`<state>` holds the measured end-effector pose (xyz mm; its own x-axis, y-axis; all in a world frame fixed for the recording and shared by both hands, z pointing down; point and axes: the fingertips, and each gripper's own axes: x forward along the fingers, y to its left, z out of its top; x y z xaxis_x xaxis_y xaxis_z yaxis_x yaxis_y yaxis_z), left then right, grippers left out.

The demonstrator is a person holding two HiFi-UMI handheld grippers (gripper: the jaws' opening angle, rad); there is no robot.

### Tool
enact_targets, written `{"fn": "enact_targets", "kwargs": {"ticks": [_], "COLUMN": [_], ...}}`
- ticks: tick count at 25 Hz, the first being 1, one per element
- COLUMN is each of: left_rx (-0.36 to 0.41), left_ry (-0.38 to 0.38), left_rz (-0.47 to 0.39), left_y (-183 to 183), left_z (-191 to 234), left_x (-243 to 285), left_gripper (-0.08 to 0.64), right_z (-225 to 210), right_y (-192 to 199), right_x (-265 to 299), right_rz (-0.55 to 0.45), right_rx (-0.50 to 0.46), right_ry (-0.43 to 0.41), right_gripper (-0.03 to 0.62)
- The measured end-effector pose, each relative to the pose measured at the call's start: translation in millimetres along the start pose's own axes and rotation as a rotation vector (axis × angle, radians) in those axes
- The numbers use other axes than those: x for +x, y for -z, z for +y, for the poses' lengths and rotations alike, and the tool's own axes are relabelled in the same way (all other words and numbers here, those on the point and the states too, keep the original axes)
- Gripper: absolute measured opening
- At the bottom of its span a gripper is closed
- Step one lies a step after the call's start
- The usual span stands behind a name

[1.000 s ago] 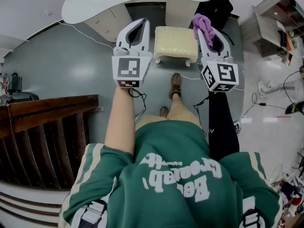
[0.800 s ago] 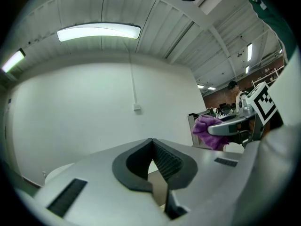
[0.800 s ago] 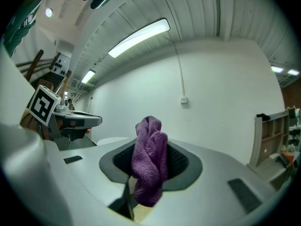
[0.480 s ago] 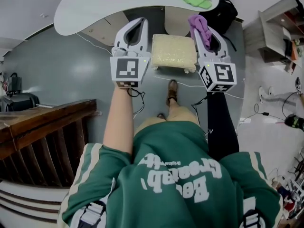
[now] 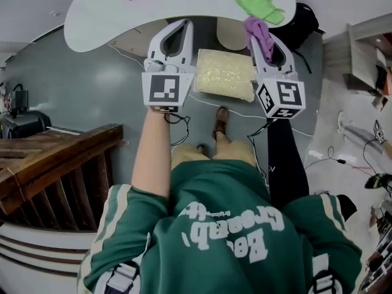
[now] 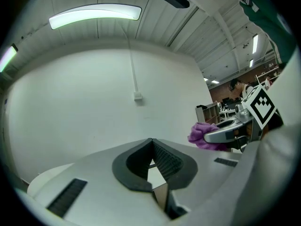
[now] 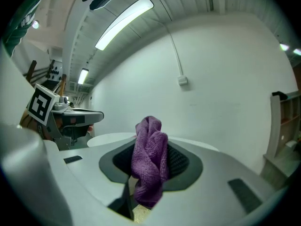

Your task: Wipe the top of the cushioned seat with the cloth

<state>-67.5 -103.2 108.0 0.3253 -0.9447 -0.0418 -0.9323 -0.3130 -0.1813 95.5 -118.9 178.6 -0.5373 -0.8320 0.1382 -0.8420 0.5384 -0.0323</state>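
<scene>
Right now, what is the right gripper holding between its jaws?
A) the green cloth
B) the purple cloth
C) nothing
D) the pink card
B: in the right gripper view, the right gripper has its jaws closed on the purple cloth, which bunches up out of the pads.

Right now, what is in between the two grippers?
In the head view, the cream cushioned seat shows between the left gripper and the right gripper, lower down than both. The right gripper holds the purple cloth.
</scene>
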Motion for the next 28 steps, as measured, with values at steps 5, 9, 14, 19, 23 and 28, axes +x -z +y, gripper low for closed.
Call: {"fn": "enact_targets", "kwargs": {"ticks": [5, 9, 14, 19, 23, 28], "left_rx": [0.005, -0.018, -0.034, -0.041, -0.073, -0.105], "left_ry": [0.012, 0.021, 0.066, 0.056, 0.043, 0.054], "left_rz": [0.003, 0.019, 0.033, 0.023, 0.020, 0.052], "left_y": [20.2, 48.8, 88.7, 124.8, 154.9, 203.1], "left_z": [6.8, 12.5, 21.5, 35.9, 50.2, 60.7], "left_x": [18.4, 24.7, 37.8, 50.7, 59.6, 61.7], "left_gripper": [0.015, 0.015, 0.015, 0.015, 0.015, 0.015], "right_z": [2.8, 15.9, 20.3, 21.8, 27.7, 47.5], "right_y": [28.1, 53.2, 96.3, 149.0, 193.7, 256.4], "right_x": [25.0, 39.2, 63.0, 76.4, 95.3, 119.4], "right_rz": [0.046, 0.077, 0.157, 0.250, 0.304, 0.386], "right_rx": [0.036, 0.044, 0.113, 0.126, 0.138, 0.156], "right_ry": [-0.028, -0.035, 0.013, 0.086, 0.122, 0.122], "right_gripper": [0.146, 0.150, 0.138, 0.133, 0.133, 0.137]}}
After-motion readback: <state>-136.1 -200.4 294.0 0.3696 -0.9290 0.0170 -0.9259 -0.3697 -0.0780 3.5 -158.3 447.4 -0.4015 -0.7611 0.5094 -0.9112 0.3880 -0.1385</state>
